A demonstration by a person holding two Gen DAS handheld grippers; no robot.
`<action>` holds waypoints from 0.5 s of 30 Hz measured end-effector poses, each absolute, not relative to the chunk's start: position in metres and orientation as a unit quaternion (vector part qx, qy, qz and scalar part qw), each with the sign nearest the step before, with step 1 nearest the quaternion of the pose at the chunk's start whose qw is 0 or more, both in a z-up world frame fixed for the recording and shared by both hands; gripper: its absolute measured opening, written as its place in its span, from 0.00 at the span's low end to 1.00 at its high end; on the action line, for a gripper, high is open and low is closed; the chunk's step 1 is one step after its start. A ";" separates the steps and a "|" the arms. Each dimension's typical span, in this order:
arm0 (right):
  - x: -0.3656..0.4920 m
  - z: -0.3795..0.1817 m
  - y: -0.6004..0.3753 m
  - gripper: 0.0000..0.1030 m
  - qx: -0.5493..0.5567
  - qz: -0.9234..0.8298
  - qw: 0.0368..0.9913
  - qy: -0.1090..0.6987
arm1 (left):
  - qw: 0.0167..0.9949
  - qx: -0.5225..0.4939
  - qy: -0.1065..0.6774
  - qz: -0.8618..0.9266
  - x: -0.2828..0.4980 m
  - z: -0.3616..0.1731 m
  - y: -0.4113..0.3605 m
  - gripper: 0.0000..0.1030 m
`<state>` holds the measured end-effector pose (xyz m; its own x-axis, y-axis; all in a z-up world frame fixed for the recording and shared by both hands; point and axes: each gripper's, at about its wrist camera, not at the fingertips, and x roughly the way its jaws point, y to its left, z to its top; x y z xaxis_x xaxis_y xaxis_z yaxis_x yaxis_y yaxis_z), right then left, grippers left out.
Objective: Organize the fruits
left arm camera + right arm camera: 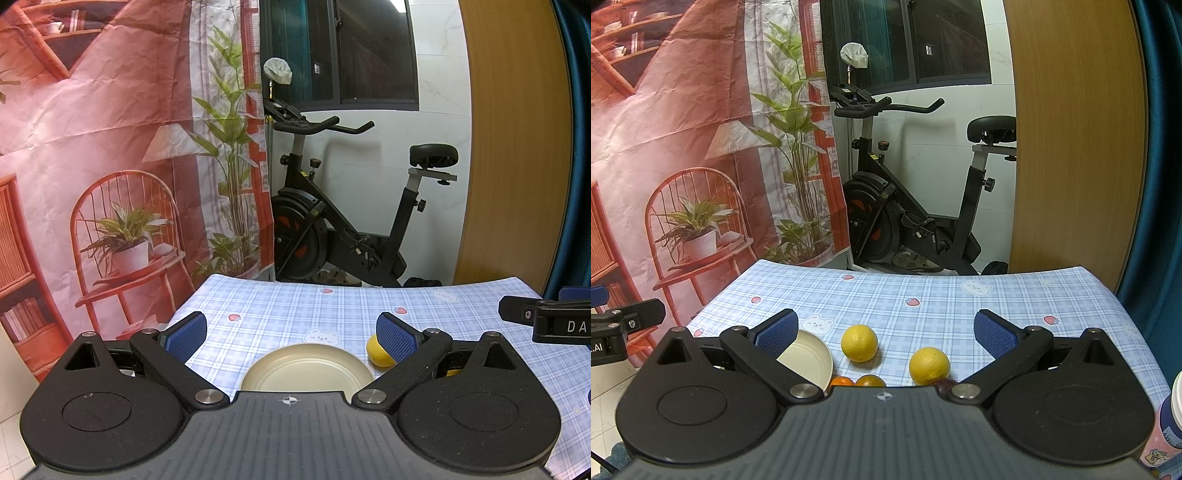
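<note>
One round cream plate (308, 365) lies on the checked cloth (295, 306) below the wide-open left gripper (291, 332); a lemon (376, 356) touches its ribbed blue pad.

Right view: right gripper (884, 332) spread wide, empty, above two dimpled lemons (859, 343) and two oranges (870, 380) beside the plate.

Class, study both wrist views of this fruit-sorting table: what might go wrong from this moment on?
1. The round yellow lemons sit loose on the smooth checked tablecloth; a nudge from the open right gripper might roll them.
2. The small orange fruits are half hidden under that gripper, so easy to bump.
3. The shallow cream plate might slide if the left gripper clips its rim.
</note>
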<state>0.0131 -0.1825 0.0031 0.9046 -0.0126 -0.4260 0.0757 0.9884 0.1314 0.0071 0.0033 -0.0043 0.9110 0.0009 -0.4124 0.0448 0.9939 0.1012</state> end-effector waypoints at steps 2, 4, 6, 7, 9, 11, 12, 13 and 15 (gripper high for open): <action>0.013 0.003 -0.183 1.00 0.073 -0.023 0.973 0.217 | 0.976 0.055 0.210 -0.011 0.007 -0.004 0.003 0.97; 0.013 0.004 -0.183 1.00 0.073 -0.023 0.973 0.217 | 0.976 0.053 0.211 -0.011 0.007 -0.004 0.004 0.97; 0.013 0.004 -0.182 1.00 0.073 -0.023 0.973 0.217 | 0.976 0.052 0.211 -0.011 0.008 -0.005 0.003 0.97; 0.013 0.004 -0.182 1.00 0.073 -0.023 0.973 0.217 | 0.976 0.051 0.212 -0.011 0.008 -0.006 0.004 0.97; 0.013 0.004 -0.182 1.00 0.074 -0.022 0.973 0.217 | 0.976 0.048 0.212 -0.010 0.008 -0.006 0.003 0.97; 0.013 0.005 -0.181 1.00 0.073 -0.023 0.973 0.217 | 0.977 0.047 0.210 -0.011 0.008 -0.006 0.003 0.97; 0.012 0.005 -0.181 1.00 0.073 -0.024 0.973 0.216 | 0.977 0.046 0.208 -0.012 0.007 -0.006 0.003 0.97; 0.012 0.004 -0.182 1.00 0.073 -0.024 0.974 0.216 | 0.977 0.045 0.207 -0.016 0.007 -0.007 0.003 0.97; 0.011 0.003 -0.184 1.00 0.074 -0.024 0.974 0.213 | 0.977 0.040 0.208 -0.026 0.008 -0.008 0.004 0.97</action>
<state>0.0111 -0.1840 0.0031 0.9083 -0.0148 -0.4180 0.0776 0.9880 0.1336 0.0078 0.0035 -0.0084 0.9124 -0.0343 -0.4080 0.0672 0.9955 0.0667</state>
